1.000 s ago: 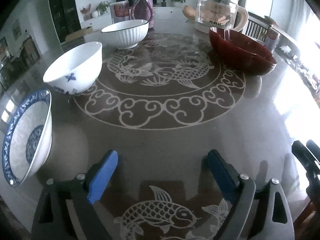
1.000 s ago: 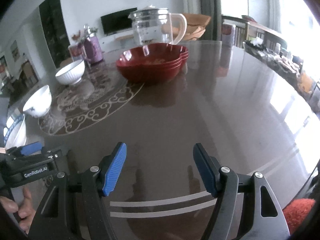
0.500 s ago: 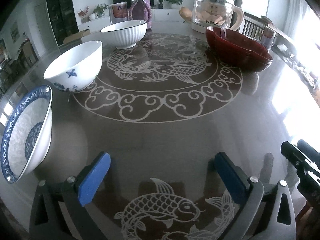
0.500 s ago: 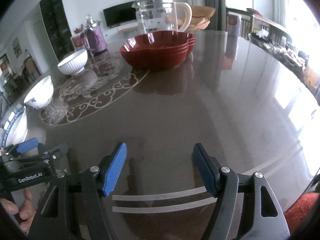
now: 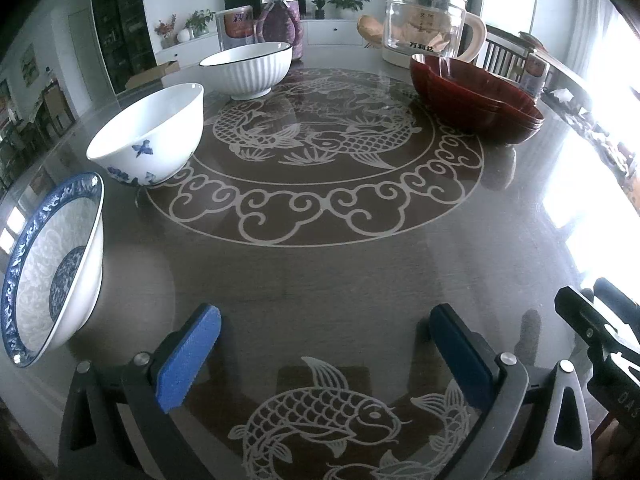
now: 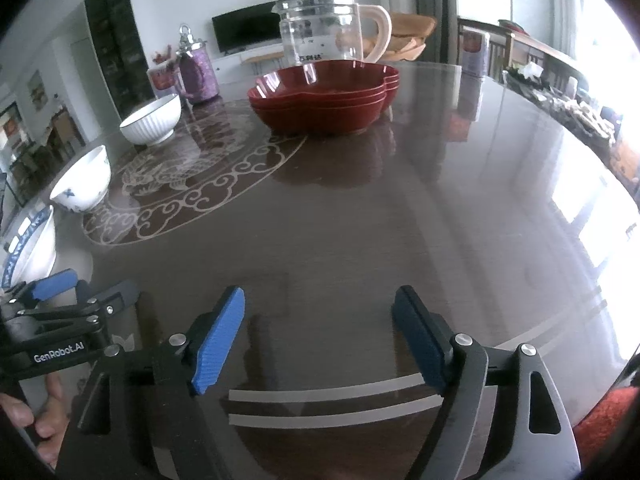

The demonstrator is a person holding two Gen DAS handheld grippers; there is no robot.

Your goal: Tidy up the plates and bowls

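Three bowls stand along the left of the round table: a blue-rimmed patterned bowl nearest, a white bowl with blue butterflies behind it, and a ribbed white bowl with a dark rim farthest. A stack of red lobed plates sits at the far right, also seen in the right wrist view. My left gripper is open and empty over the near table. My right gripper is open and empty near the front edge. The left gripper shows at the left of the right wrist view.
A glass kettle stands behind the red plates. A purple jar and a red-labelled box stand behind the ribbed bowl. The glass-topped table has fish and cloud patterns. A chair stands at the far right.
Both grippers have moved slightly forward and tilted up, so the bowls and plates sit lower in view. Both jaws stay open. Nothing on the table has moved.
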